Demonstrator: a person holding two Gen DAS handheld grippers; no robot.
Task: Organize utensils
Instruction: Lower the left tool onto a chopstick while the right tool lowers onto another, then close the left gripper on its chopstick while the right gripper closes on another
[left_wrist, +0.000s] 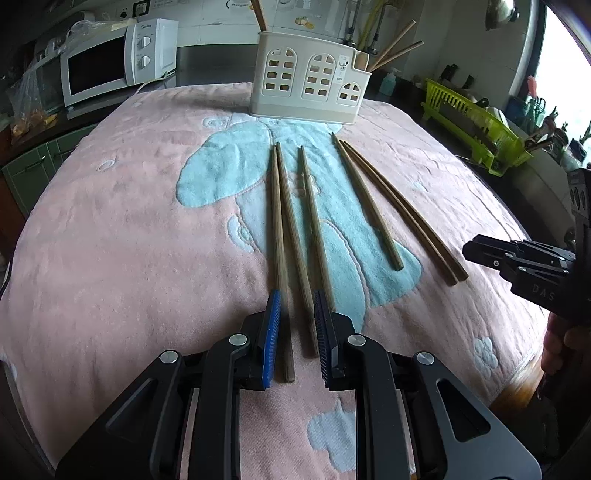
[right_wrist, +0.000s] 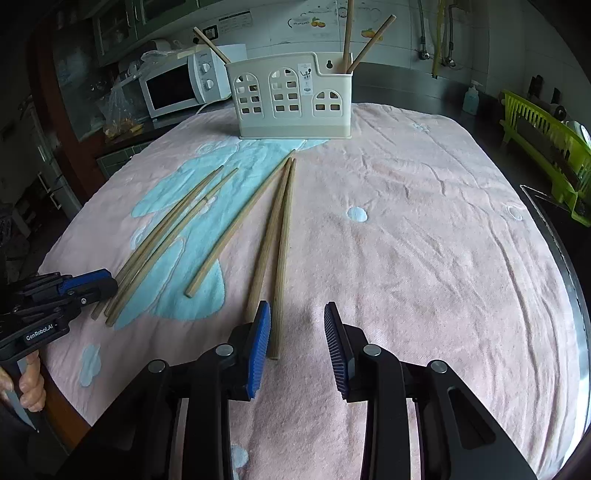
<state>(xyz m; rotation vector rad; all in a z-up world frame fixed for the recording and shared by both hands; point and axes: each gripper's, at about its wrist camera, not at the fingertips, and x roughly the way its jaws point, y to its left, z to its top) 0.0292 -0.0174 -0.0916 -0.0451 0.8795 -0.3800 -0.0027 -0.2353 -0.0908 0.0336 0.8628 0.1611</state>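
Left claw (left_wrist: 295, 332) hovering released over three chopsticks (left_wrist: 291, 236), right claw (right_wrist: 297, 343) released beside a pair (right_wrist: 275, 251), cream holder (left_wrist: 308, 79) standing at twelve o'clock, microwave (left_wrist: 110, 62) sitting at ten, green rack (left_wrist: 476, 122) at two.

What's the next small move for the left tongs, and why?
Probably close the left tongs: a chopstick already lies between the open pads on the towel, ungripped. Six remain loose, and the holder has only a few in it.

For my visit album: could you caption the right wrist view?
Open right hand-held gripper hovers over chopsticks on a pink towel, utensil holder behind.
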